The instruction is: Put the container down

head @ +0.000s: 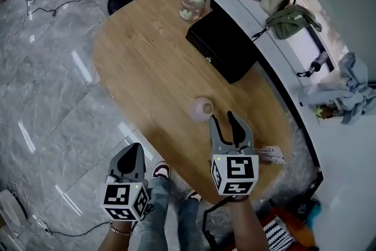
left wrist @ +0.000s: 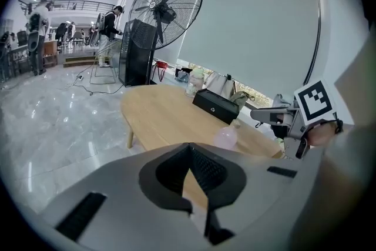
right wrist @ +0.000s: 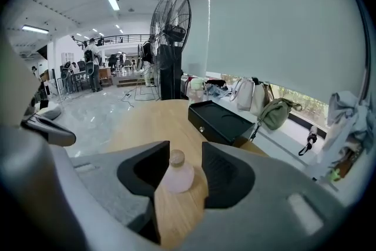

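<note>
At lower left, the left gripper [head: 133, 154] hangs over the floor [head: 53, 97] beside the desk [head: 141, 62], its jaws together and empty. Near the centre, the pink container [head: 201, 109] stands upright on the desk. Just below and to its right, the right gripper [head: 224, 120] holds its jaws apart, not touching it.

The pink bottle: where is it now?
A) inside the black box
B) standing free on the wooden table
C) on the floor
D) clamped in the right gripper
B: the pink bottle stands upright on the table, just ahead of the open right gripper, whose jaws do not touch it.
</note>
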Demonstrator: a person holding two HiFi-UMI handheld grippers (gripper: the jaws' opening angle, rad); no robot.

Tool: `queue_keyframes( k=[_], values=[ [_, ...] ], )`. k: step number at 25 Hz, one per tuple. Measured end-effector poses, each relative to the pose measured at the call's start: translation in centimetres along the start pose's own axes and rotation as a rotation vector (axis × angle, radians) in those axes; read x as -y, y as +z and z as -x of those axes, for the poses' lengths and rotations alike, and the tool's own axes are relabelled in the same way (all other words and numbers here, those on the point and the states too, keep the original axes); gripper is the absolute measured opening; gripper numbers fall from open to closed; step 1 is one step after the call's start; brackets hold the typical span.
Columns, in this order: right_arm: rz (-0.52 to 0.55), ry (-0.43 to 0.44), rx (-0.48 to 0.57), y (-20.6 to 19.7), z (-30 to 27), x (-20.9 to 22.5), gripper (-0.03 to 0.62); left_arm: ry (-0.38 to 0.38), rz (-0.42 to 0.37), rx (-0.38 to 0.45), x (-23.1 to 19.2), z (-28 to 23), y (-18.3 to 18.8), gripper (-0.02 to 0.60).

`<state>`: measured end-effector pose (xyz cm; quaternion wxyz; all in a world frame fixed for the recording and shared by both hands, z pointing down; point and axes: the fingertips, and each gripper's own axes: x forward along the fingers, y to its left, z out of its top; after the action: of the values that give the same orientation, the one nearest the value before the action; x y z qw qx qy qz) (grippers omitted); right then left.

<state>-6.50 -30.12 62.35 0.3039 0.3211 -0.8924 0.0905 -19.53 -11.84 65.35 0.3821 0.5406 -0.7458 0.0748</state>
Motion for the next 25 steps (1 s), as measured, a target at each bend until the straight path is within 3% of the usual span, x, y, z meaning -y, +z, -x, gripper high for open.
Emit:
queue_keyframes(
  k=[9, 17, 23, 25],
  values=[
    [-0.098, -0.030, 0.012, 0.0, 9.7, 2.5, 0.166, 0.016, 0.027, 0.016, 4.8, 5.0, 0.4, -0.006],
    [-0.180, -0.012, 0.045, 2.5, 21.1, 3.0, 0.164, 0.011, 0.003, 0.077, 10.3, 12.3, 5.6, -0.006],
    [-0.196, -0.001, 0.115, 5.8, 29.3, 3.9, 0.130, -0.003, -0.033, 0.146, 14.3, 18.6, 9.7, -0.006],
    [-0.203, -0.015, 0.144, 6.9, 31.9, 4.6, 0.092, -0.010, -0.049, 0.160, 15.6, 20.5, 10.4, -0.006]
  ],
)
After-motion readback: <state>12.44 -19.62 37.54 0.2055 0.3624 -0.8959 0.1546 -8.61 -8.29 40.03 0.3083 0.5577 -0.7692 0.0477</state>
